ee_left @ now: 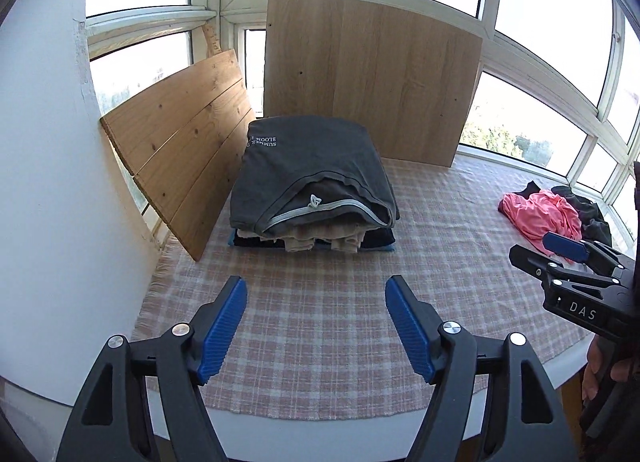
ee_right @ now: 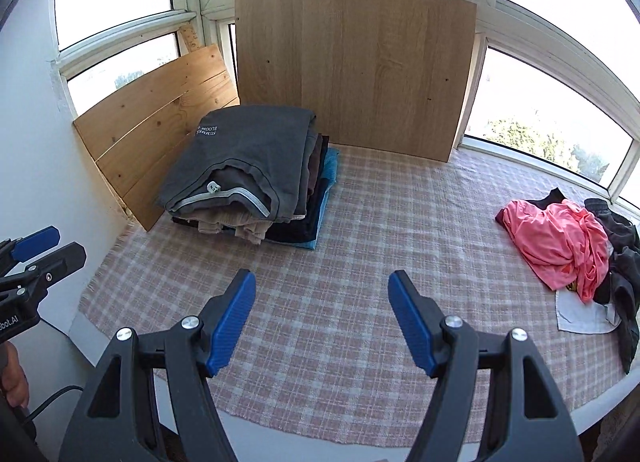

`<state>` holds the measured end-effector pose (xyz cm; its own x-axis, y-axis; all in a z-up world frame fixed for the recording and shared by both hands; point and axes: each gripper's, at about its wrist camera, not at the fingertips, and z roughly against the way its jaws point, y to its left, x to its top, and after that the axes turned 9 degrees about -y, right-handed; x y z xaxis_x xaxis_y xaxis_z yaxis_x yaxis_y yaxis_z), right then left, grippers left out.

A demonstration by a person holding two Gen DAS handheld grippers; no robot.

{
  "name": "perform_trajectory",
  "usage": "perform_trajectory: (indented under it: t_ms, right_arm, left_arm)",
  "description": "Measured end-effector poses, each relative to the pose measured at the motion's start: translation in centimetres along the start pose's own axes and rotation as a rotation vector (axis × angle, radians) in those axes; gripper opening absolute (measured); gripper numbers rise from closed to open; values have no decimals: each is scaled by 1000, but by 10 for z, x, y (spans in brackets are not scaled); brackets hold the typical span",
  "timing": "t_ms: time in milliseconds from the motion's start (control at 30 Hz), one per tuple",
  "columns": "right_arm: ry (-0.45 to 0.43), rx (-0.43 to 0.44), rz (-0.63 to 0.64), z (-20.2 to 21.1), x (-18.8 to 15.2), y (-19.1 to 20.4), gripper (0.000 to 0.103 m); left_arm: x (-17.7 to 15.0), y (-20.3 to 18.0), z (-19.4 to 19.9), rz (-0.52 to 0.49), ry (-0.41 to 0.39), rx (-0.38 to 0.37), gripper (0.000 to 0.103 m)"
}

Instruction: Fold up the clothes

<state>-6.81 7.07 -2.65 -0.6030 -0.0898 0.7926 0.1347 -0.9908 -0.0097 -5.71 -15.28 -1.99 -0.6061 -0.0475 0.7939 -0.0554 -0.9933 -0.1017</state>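
**Both claws empty over the checked cloth**

I am holding my left gripper (ee_left: 316, 294) and my right gripper (ee_right: 322, 290) above the checked cloth (ee_right: 360, 222), jaws spread apart, nothing between them. The folded stack (ee_left: 316, 186), a grey shirt on top, is sitting by the wooden boards (ee_left: 372, 78). The unfolded heap with the pink garment (ee_right: 560, 242) is lying at the right.

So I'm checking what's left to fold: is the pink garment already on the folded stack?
No, the pink garment lies crumpled at the table's right side, apart from the folded stack.
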Motion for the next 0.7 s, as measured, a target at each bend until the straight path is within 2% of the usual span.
perform_trajectory:
  t_ms: [167,433,700]
  right_arm:
    - [14,5,30,9,-10,-20,68]
    - [35,6,27,13,-24,-55,68]
    - [39,10,15,15,-29,-74,68]
  left_arm:
    - [-7,-22,6,47,17,-1,70]
    - [-13,-60,10,33,17,12,70]
    - [-7,-83,27,-22,-64,29,68]
